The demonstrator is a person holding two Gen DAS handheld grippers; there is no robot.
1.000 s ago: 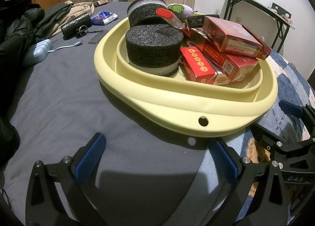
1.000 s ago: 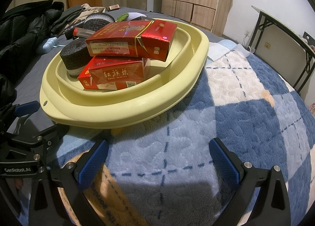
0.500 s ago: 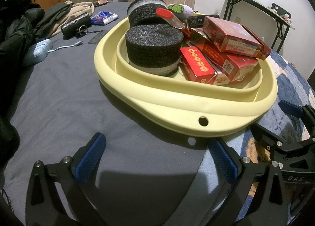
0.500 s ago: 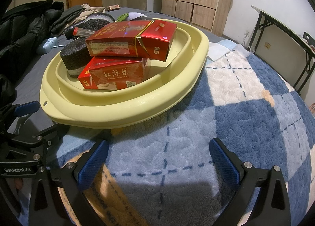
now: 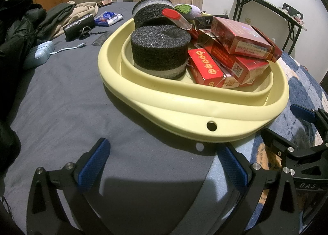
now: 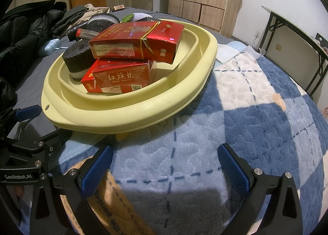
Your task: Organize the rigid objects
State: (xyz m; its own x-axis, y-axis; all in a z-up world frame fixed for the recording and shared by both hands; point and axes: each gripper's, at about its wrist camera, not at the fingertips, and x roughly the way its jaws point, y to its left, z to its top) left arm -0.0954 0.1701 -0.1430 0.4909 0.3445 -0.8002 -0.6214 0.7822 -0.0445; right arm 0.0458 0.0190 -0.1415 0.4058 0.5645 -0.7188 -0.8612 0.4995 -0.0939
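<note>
Two red boxes (image 6: 123,77) read 红旗渠 | left gripper (image 6: 30,147) "GenRobot.AI" | right gripper (image 5: 303,153) "DAS"

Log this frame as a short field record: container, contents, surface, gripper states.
container: yellow basin, on the bed
contents: two black foam discs, stacked red boxes, a red-capped tube
surface: grey sheet to the left, blue checked blanket to the right
left gripper: open, empty, short of the basin rim
right gripper: open, empty, over the blanket
off-basin clutter: dark clothes, charger cable
</note>
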